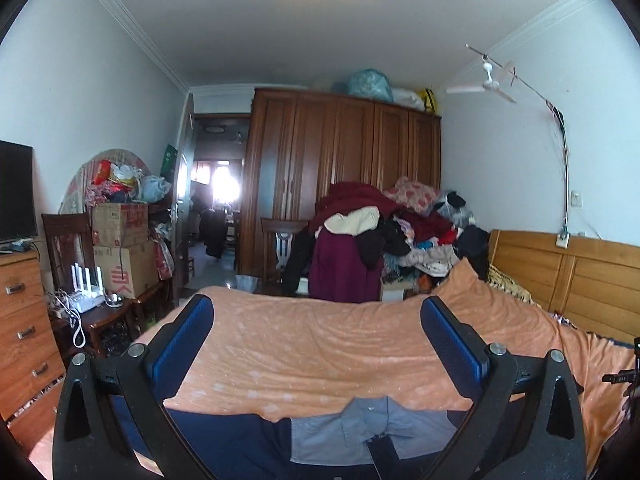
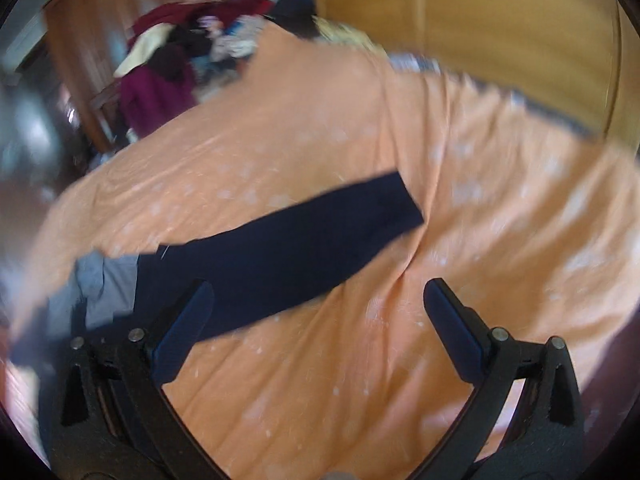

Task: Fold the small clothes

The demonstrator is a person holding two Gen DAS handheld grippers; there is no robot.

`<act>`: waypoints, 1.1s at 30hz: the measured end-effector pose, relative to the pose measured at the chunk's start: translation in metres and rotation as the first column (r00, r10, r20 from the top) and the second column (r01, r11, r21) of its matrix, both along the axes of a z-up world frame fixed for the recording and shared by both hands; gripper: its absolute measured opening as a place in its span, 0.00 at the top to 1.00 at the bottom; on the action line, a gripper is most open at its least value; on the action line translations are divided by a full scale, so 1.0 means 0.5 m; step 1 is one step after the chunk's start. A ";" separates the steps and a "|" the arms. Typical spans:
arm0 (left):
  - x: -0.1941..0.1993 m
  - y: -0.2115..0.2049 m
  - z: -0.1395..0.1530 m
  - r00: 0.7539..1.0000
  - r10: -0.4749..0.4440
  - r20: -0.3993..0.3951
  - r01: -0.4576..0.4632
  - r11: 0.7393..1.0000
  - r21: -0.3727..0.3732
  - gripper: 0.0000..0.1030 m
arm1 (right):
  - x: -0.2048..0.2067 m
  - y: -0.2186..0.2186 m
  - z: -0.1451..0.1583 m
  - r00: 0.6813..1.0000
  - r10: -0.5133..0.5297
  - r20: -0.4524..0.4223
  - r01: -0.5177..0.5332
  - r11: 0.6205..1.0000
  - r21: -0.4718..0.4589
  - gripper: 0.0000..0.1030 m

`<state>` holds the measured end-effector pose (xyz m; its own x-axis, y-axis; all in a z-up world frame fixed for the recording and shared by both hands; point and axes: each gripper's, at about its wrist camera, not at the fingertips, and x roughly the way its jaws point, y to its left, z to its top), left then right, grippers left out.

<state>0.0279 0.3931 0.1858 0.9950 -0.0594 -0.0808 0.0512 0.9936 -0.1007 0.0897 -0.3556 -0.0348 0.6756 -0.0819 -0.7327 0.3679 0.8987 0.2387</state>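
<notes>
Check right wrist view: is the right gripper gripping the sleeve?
No. The right gripper is open, its jaws wide apart over the orange sheet, and the dark sleeve only passes behind one finger.

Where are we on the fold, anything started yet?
Nothing looks done: the navy long-sleeved garment with the grey collar lies spread on the orange bedspread, one sleeve stretched out straight. Nothing in hand: left gripper and right gripper both hover above it with jaws wide and empty. Every fold is left, starting with a grasp.
</notes>
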 end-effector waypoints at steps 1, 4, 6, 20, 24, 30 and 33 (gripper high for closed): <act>0.016 -0.010 -0.020 1.000 -0.022 -0.007 0.022 1.000 -0.011 0.00 | 0.023 -0.033 -0.023 1.000 -0.015 -0.016 0.016 0.998 0.056 0.00; 0.082 -0.045 -0.081 0.996 -0.073 -0.044 0.073 0.997 -0.008 0.00 | 0.051 -0.082 -0.064 0.997 -0.068 -0.043 0.074 0.984 0.164 0.00; 0.111 -0.059 -0.103 0.994 -0.090 -0.068 0.089 0.996 -0.020 0.00 | 0.078 -0.127 -0.107 0.993 -0.097 -0.060 0.109 0.959 0.263 0.01; 0.254 -0.195 -0.204 0.971 -0.135 -0.198 0.137 0.991 -0.005 0.00 | 0.136 -0.184 -0.222 0.983 -0.147 -0.107 0.177 0.914 0.366 0.32; 0.268 -0.218 -0.220 0.963 -0.138 -0.230 0.138 0.990 -0.016 0.00 | 0.136 -0.192 -0.241 0.985 -0.154 -0.077 0.172 0.908 0.382 0.45; 0.267 -0.214 -0.222 0.963 -0.118 -0.241 0.117 0.993 -0.021 0.00 | 0.152 -0.061 -0.095 0.980 0.014 0.196 -0.091 0.917 0.389 0.88; 0.264 -0.193 -0.227 0.963 -0.093 -0.254 0.089 0.996 -0.030 0.00 | 0.177 0.096 0.021 0.928 0.170 0.332 -0.291 0.886 0.360 0.88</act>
<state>0.1600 0.2968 0.0724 0.9320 -0.1526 -0.3286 0.1115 0.9838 -0.1405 0.1783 -0.3076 -0.0244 0.8211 0.3583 -0.4444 0.0239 0.7562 0.6539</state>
